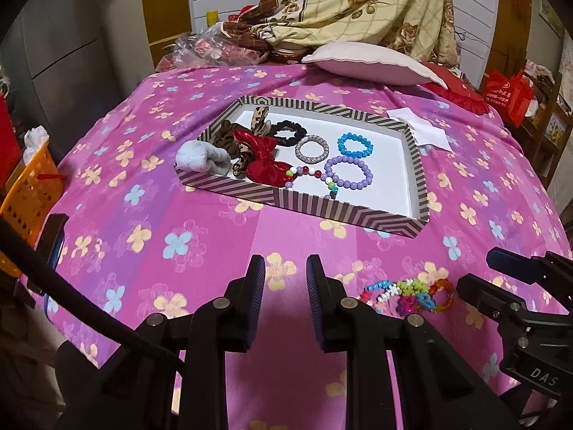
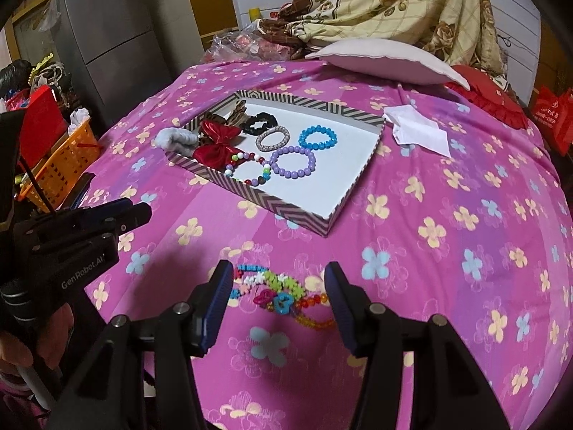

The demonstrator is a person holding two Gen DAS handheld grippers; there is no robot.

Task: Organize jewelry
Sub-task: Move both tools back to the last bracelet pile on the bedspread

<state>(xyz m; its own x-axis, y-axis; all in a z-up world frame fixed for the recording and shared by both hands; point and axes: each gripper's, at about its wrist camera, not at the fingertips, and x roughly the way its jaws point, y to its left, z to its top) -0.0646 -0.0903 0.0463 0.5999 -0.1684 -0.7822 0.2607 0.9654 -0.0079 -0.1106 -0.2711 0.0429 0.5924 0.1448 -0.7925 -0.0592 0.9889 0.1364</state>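
Observation:
A striped shallow tray lies on the pink flowered bed cover. It holds a purple bead bracelet, a blue one, a silver one, a mixed-colour bead bracelet, a black scrunchie and a red bow. A grey scrunchie hangs over its left rim. A heap of bright plastic bracelets lies on the cover in front of the tray. My right gripper hovers open with this heap between and just beyond its fingers, untouched. My left gripper is open and empty to the heap's left.
A white paper lies right of the tray. A pale pillow and a folded floral blanket sit at the back. An orange basket stands off the bed's left edge, beside a grey fridge.

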